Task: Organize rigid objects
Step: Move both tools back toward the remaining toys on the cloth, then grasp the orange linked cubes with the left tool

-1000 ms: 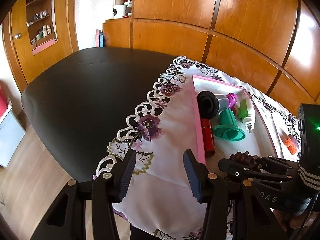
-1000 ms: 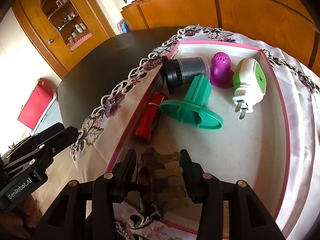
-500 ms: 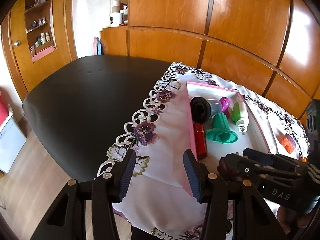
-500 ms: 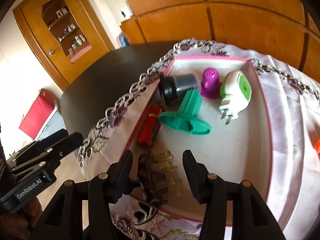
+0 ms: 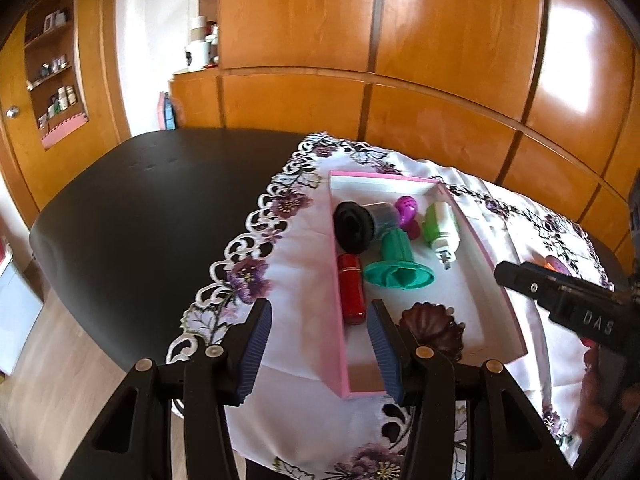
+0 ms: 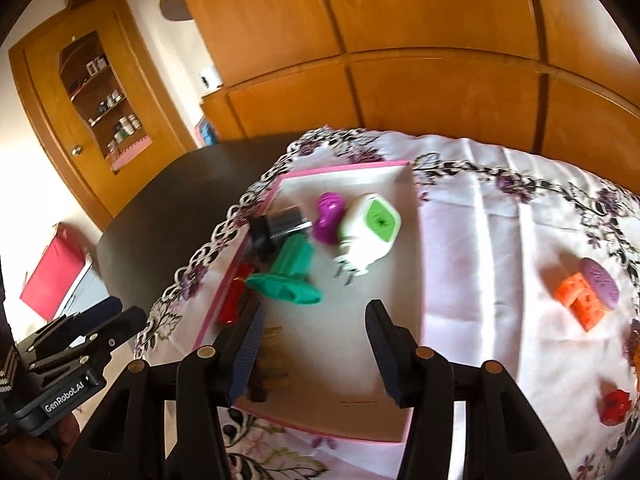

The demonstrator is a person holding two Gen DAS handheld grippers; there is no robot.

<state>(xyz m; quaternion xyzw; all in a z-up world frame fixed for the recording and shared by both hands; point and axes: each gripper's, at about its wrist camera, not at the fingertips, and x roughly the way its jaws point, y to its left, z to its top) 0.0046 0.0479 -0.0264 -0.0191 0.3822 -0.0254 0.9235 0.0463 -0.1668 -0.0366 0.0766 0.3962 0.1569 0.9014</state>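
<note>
A pink-rimmed tray lies on the flowered cloth. In it are a black and grey cylinder, a purple cap, a green and white plug, a teal funnel, a red tube and a dark brown hair claw at its near end. My right gripper is open and empty above the tray's near end. My left gripper is open and empty over the cloth by the tray's near left corner.
An orange block, a purple oval piece and a red piece lie on the cloth right of the tray. The black table top extends left. Wooden cabinets stand behind.
My right gripper has opened and let go of the hair claw, which now lies in the tray. The gripper has drawn back and to the right. My left gripper has drifted right.
</note>
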